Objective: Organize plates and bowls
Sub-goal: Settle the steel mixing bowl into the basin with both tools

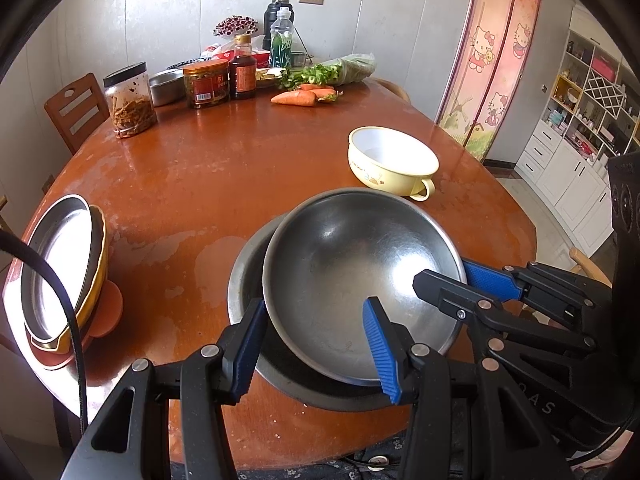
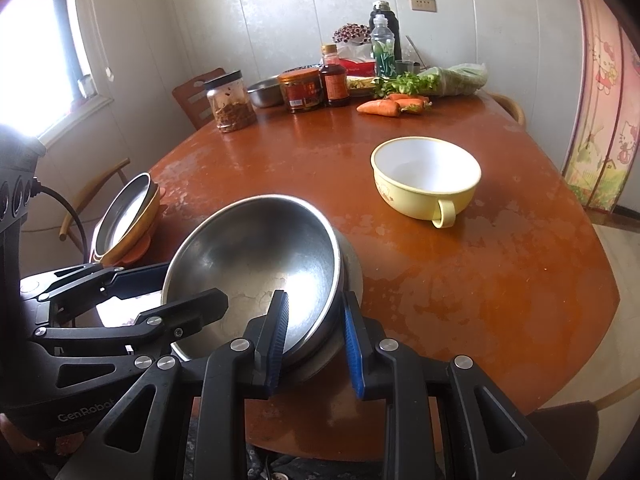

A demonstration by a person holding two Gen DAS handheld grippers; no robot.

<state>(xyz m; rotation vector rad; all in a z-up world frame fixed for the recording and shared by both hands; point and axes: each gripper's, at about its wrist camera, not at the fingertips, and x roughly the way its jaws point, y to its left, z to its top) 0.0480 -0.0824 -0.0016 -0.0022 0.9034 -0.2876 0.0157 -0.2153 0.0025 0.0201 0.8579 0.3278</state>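
Worn orange table (image 1: 224, 168) in a dining room, with the plate stack (image 1: 60, 268) already piled at its left edge and the yellow handled bowl (image 1: 394, 162) still alone past the steel bowls, so the job looks partly done. Both grippers clamp the upper steel bowl (image 1: 360, 276), left gripper (image 1: 316, 350) on its near rim, right gripper (image 2: 316, 340) on its right rim. It's dull and scuffed, sitting tilted in the lower steel bowl (image 1: 250, 276) near the table's front edge, not yet nested flat.

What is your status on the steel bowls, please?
Both tools shut on tilted upper steel bowl, nested in lower bowl. Yellow cup-bowl clear beyond.
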